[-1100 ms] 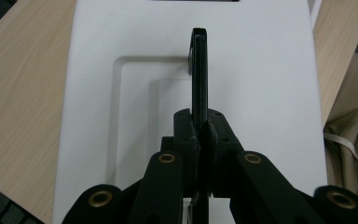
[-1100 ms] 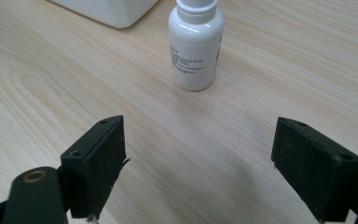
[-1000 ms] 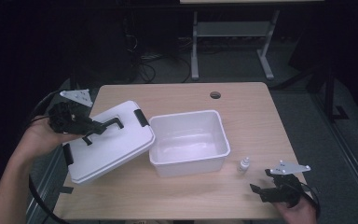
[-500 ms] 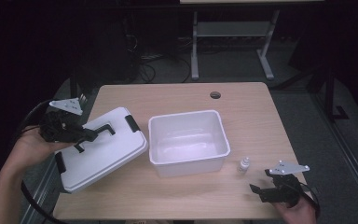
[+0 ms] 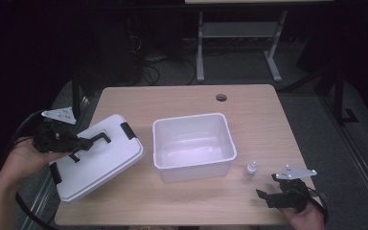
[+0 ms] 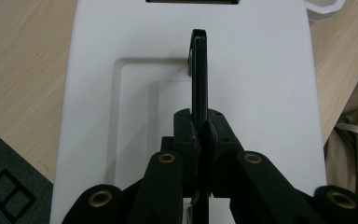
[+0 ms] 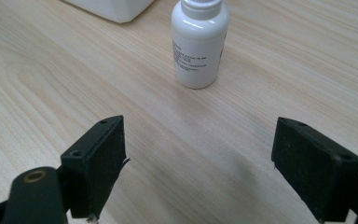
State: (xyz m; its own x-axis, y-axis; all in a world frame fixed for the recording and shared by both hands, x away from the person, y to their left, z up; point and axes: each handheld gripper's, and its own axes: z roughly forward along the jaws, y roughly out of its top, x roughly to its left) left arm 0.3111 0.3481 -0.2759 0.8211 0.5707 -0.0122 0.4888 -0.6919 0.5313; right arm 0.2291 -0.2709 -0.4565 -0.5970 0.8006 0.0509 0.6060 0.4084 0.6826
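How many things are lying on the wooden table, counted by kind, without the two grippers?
White plastic lid with black handle and clips: 1
White open plastic box: 1
Small white plastic bottle: 1
Total: 3

White lid (image 5: pixel 98 165), black handle (image 6: pixel 199 74), tilted at table's left edge.
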